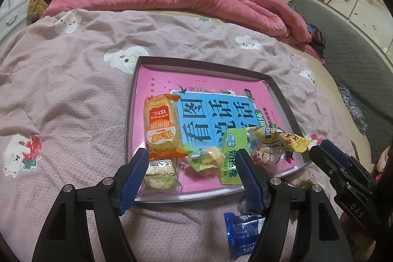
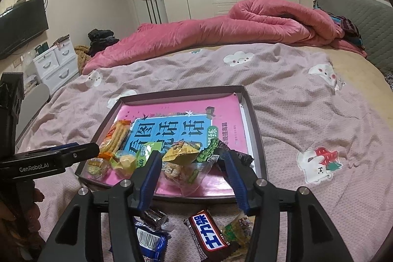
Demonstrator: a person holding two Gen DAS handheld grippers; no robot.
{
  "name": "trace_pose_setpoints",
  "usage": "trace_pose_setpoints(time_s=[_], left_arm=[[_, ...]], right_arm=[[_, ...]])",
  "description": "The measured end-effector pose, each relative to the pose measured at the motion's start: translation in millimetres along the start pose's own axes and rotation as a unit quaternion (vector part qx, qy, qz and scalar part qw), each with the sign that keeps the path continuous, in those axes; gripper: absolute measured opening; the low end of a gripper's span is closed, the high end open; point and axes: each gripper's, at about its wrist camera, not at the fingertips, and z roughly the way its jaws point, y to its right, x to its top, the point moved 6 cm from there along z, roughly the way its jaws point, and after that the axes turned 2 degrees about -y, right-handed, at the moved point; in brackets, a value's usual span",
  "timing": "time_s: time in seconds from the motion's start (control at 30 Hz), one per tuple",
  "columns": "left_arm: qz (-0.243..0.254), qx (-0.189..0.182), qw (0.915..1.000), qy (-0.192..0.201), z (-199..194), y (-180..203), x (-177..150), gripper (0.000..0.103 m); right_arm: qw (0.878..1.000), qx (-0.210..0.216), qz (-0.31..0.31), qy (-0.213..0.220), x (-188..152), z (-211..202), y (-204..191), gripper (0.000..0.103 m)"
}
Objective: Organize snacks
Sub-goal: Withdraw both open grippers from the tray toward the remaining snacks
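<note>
Spreading wide above the near rim of the tray [image 2: 258,129], the right tongs [image 2: 190,158] are seen empty, with nothing pinched between the blue pads. The left tongs [image 1: 190,156] are likewise spread and empty over the tray's near edge.

The loose snacks still on the bed [image 2: 307,100] lie on the near side of the right tongs, under them and short of the tray: 1 brown chocolate bar [image 2: 211,235], 1 blue packet [image 2: 152,241], 1 small dark sweet [image 2: 154,216] and 1 green-yellow packet [image 2: 239,228]; more may be hidden. The chocolate bar's long axis runs slantwise, from near the tray toward the lower right. The right tongs are judged nearer to it; the blue packet is also within reach of the left.

Inside the tray, 1 orange rice cracker pack [image 1: 161,125] lies lengthwise, beside 1 silver-wrapped cake [image 1: 161,172], 1 green-wrapped sweet [image 1: 211,158] and a cluster of about 3 more wrappers, not clearly countable.
</note>
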Motion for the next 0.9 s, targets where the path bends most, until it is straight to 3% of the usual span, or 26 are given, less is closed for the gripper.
trace_pose_setpoints(time_s=[0.9], left_arm=[[0.005,-0.01,0.9998,0.016,-27.7,5.9,1.6,0.077]], right_arm=[[0.999,0.005,0.005,0.031,14.9,-33.5,7.7,0.058]])
